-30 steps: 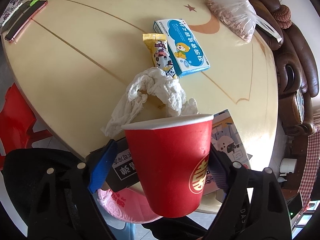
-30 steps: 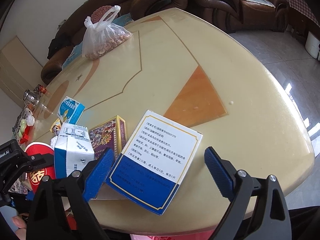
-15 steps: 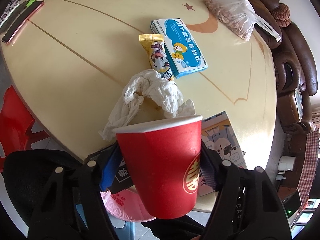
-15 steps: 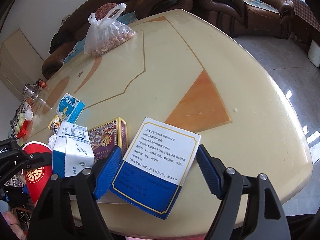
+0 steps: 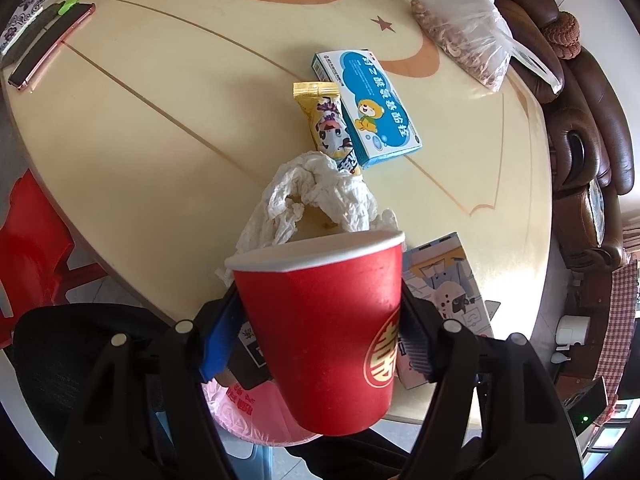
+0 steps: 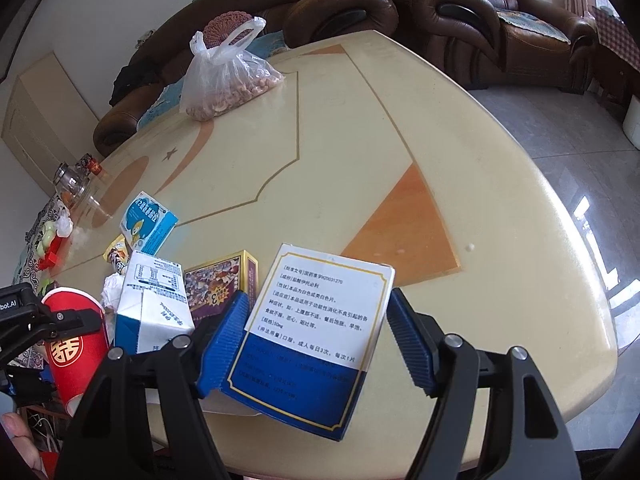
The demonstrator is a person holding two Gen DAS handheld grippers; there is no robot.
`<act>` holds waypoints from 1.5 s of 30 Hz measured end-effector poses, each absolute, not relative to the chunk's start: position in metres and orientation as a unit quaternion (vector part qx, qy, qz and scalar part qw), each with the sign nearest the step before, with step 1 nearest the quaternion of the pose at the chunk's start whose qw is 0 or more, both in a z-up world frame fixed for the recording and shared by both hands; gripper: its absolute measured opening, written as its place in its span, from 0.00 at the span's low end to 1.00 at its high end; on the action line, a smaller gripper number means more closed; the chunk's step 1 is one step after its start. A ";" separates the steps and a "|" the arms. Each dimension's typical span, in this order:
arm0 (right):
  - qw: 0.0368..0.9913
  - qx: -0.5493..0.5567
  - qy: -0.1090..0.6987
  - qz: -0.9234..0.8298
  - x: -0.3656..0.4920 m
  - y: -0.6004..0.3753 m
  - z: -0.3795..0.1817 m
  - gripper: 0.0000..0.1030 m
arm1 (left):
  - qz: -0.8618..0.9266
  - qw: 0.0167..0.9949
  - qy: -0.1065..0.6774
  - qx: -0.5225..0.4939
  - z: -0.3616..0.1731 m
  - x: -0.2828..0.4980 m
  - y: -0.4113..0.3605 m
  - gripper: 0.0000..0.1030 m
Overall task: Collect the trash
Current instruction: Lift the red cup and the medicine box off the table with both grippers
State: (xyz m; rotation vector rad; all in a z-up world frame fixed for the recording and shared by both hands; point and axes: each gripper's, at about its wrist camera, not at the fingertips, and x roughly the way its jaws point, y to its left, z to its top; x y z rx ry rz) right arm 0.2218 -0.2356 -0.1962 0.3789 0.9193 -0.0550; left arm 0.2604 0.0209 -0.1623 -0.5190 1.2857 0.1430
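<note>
My left gripper is shut on a red paper cup, held upright just off the table's near edge; the cup also shows in the right wrist view. Behind it lie a crumpled white tissue, a yellow snack wrapper and a blue bear box. My right gripper is shut on a white and blue medicine box at the table's front edge. A blue and white milk carton and a purple and gold box stand to its left.
A bag of nuts sits at the far side of the cream table. A phone lies at the left edge. A pink-lined bin is below the table edge. Brown sofas stand behind, a red stool to the left.
Both grippers' jaws have closed in, the left onto the red cup and the right onto the medicine box. The right gripper has moved slightly forward.
</note>
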 end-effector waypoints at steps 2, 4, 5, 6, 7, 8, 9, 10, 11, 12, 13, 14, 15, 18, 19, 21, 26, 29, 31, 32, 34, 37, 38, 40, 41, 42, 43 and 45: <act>0.882 0.178 0.435 -0.026 0.221 -0.236 -0.193 0.67 | 0.066 0.769 0.590 -0.237 -0.160 0.260 0.021 0.67; 0.886 0.175 0.429 -0.026 0.221 -0.236 -0.188 0.67 | 0.063 0.771 0.588 -0.238 -0.157 0.258 0.022 0.67; 0.888 0.174 0.426 -0.026 0.220 -0.236 -0.185 0.67 | 0.063 0.773 0.586 -0.236 -0.155 0.258 0.022 0.66; 0.890 0.171 0.422 -0.026 0.219 -0.236 -0.182 0.67 | 0.064 0.776 0.582 -0.235 -0.153 0.257 0.023 0.66; 0.892 0.166 0.419 -0.028 0.219 -0.235 -0.180 0.67 | 0.064 0.780 0.579 -0.231 -0.150 0.256 0.023 0.66; 0.894 0.163 0.416 -0.028 0.218 -0.235 -0.177 0.67 | 0.064 0.782 0.577 -0.229 -0.149 0.256 0.023 0.66; 0.896 0.162 0.413 -0.028 0.218 -0.236 -0.174 0.67 | 0.063 0.784 0.574 -0.228 -0.146 0.255 0.024 0.66; 0.897 0.160 0.411 -0.029 0.217 -0.236 -0.171 0.67 | 0.062 0.785 0.573 -0.227 -0.144 0.255 0.024 0.66; 0.898 0.158 0.409 -0.030 0.217 -0.236 -0.169 0.67 | 0.062 0.786 0.572 -0.226 -0.143 0.255 0.025 0.66; 0.900 0.156 0.406 -0.030 0.216 -0.237 -0.165 0.67 | 0.062 0.788 0.570 -0.224 -0.141 0.255 0.026 0.66; 0.902 0.154 0.402 -0.031 0.215 -0.237 -0.162 0.67 | 0.062 0.791 0.567 -0.222 -0.138 0.255 0.026 0.66; 0.904 0.151 0.399 -0.031 0.214 -0.237 -0.159 0.67 | 0.062 0.793 0.565 -0.221 -0.136 0.254 0.027 0.66; 0.906 0.149 0.395 -0.032 0.213 -0.237 -0.155 0.67 | 0.061 0.795 0.562 -0.220 -0.134 0.252 0.028 0.66; 0.911 0.144 0.386 -0.032 0.210 -0.238 -0.144 0.67 | 0.061 0.805 0.551 -0.209 -0.125 0.249 0.028 0.66; 0.912 0.143 0.384 -0.032 0.208 -0.238 -0.141 0.67 | 0.059 0.807 0.549 -0.207 -0.123 0.248 0.028 0.66; 0.914 0.140 0.379 -0.032 0.206 -0.237 -0.134 0.67 | 0.056 0.811 0.546 -0.203 -0.118 0.246 0.028 0.66; 0.919 0.132 0.371 -0.028 0.198 -0.234 -0.119 0.67 | 0.051 0.820 0.536 -0.194 -0.106 0.238 0.031 0.66; 0.922 0.128 0.365 -0.025 0.192 -0.231 -0.110 0.67 | 0.046 0.826 0.529 -0.188 -0.099 0.232 0.031 0.66; 0.924 0.125 0.362 -0.023 0.186 -0.229 -0.103 0.67 | 0.044 0.830 0.525 -0.186 -0.094 0.227 0.032 0.66; 0.925 0.124 0.359 -0.022 0.184 -0.227 -0.100 0.67 | 0.042 0.831 0.523 -0.185 -0.092 0.224 0.033 0.66; 0.926 0.118 0.358 -0.019 0.179 -0.224 -0.095 0.67 | 0.044 0.833 0.520 -0.183 -0.088 0.219 0.035 0.66; 0.927 0.117 0.356 -0.014 0.170 -0.220 -0.087 0.67 | 0.038 0.838 0.515 -0.179 -0.083 0.209 0.037 0.66; 0.928 0.115 0.354 -0.014 0.166 -0.218 -0.084 0.67 | 0.037 0.839 0.513 -0.176 -0.082 0.206 0.038 0.66; 0.930 0.110 0.351 -0.013 0.160 -0.215 -0.079 0.67 | 0.036 0.844 0.508 -0.169 -0.078 0.199 0.040 0.66; 0.930 0.109 0.350 -0.013 0.157 -0.214 -0.077 0.67 | 0.036 0.846 0.506 -0.166 -0.076 0.195 0.042 0.66; 0.931 0.108 0.348 -0.012 0.153 -0.213 -0.075 0.67 | 0.035 0.847 0.504 -0.163 -0.075 0.191 0.043 0.66; 0.931 0.106 0.348 -0.011 0.150 -0.211 -0.073 0.67 | 0.034 0.849 0.503 -0.159 -0.074 0.188 0.044 0.66; 0.932 0.104 0.347 -0.009 0.144 -0.209 -0.070 0.67 | 0.033 0.853 0.499 -0.148 -0.072 0.180 0.045 0.66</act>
